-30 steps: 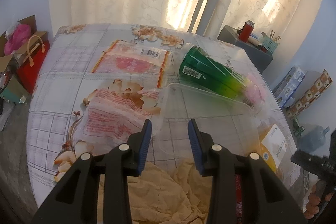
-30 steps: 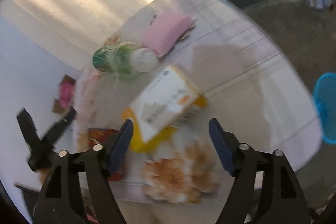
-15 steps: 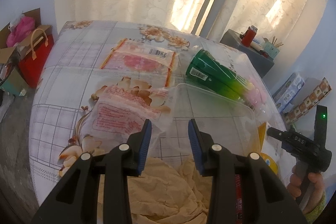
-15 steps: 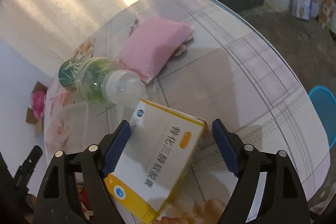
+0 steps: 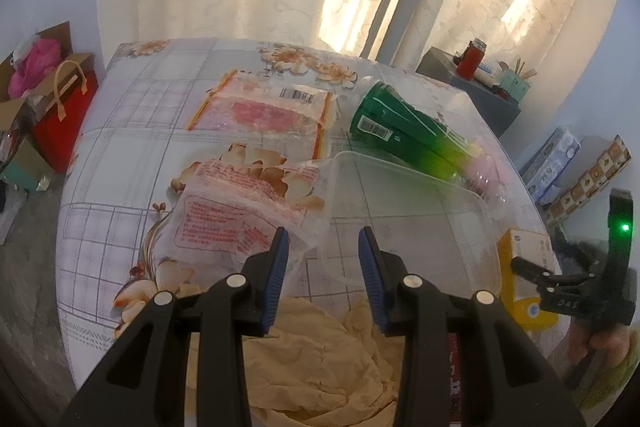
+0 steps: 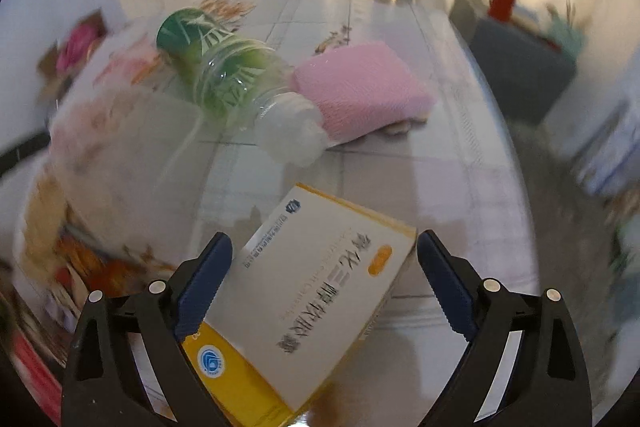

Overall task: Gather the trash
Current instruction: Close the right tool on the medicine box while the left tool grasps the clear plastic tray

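1. The right gripper (image 6: 324, 281) is spread wide, its blue-padded fingers (image 6: 446, 291) standing either side of a white and yellow box (image 6: 316, 303); the left pad sits at the box's edge, the right pad is apart from it, and nothing is clamped
2. The box lies flat and skewed on the table (image 6: 460, 183), near its front edge
3. Beyond the box a green plastic bottle (image 6: 224, 75) lies on its side, its white cap toward the camera, just beside a pink cloth (image 6: 364, 91)
4. The left gripper (image 5: 322, 259) is parted with nothing between its pads, hovering over the near rim of a clear plastic tray (image 5: 408, 219) and a crumpled beige paper (image 5: 316, 359)
5. Left of the tray lies a clear wrapper with red print (image 5: 236, 215); farther back a flat wrapper with a barcode (image 5: 264, 111)
6. In the left wrist view the bottle (image 5: 404, 135) lies behind the tray, and the box (image 5: 524, 275) is at the right, with the right gripper (image 5: 560, 279) over it
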### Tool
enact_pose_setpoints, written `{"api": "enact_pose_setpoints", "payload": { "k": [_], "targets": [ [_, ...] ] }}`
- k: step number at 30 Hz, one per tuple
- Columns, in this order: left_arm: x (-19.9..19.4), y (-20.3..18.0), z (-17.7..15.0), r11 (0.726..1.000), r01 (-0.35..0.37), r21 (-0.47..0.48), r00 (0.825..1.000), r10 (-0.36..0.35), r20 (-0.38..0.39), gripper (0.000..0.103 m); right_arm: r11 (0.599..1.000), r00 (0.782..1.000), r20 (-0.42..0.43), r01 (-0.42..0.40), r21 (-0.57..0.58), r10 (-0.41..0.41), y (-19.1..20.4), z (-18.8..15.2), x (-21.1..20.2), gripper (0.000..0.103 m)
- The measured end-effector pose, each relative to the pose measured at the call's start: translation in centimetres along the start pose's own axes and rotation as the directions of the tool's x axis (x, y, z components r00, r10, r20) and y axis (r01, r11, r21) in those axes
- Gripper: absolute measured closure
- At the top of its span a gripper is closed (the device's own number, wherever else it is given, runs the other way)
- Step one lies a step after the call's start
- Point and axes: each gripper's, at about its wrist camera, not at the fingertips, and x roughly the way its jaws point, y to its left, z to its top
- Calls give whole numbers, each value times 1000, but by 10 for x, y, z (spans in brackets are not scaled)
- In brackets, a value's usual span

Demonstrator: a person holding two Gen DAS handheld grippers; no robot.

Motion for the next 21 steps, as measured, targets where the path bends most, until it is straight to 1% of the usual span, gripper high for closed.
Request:
{"api": "enact_pose_setpoints", "payload": {
  "k": [1, 2, 5, 7, 11, 13, 15, 17, 18, 19, 21],
  "targets": [
    [1, -1, 1, 1000, 0, 11, 1000, 0, -4, 68, 1000, 1000, 6, 8, -17, -8, -5, -1, -3, 15],
    [3, -3, 2, 1000, 2, 19, 1000, -2, -9, 68, 1000, 1000, 15, -6, -13, 7, -11, -1, -8, 15],
    [10, -7, 6, 999, -7, 48, 1000, 8, -18, 68, 990, 991, 49, -124, 67, 121, -30, -7, -22, 14],
    [17, -10, 12, 997, -26, 74, 999, 28, -24, 68, 978, 985, 67, -169, 118, 162, -42, -18, -30, 14],
    [37, -14, 21, 992, -40, 121, 996, 49, -75, 68, 957, 973, 83, -226, 183, 214, -43, -25, -30, 14],
    [48, -15, 26, 988, -61, 140, 992, 75, -100, 68, 948, 971, 82, -236, 212, 223, -42, -35, -33, 14],
    [57, -17, 30, 985, -77, 156, 988, 97, -123, 68, 944, 971, 78, -237, 228, 225, -44, -36, -31, 14],
    [65, -20, 33, 981, -95, 172, 983, 120, -140, 69, 944, 974, 66, -226, 240, 216, -43, -41, -32, 14],
    [67, -21, 33, 978, -104, 179, 981, 130, -142, 70, 945, 977, 58, -215, 245, 207, -42, -41, -30, 14],
    [69, -23, 33, 976, -110, 186, 980, 138, -144, 75, 945, 978, 54, -209, 252, 202, -42, -42, -28, 14],
    [72, -25, 34, 978, -92, 187, 980, 122, -159, 77, 938, 977, 50, -214, 273, 208, -40, -46, -25, 13]
  ]
}}
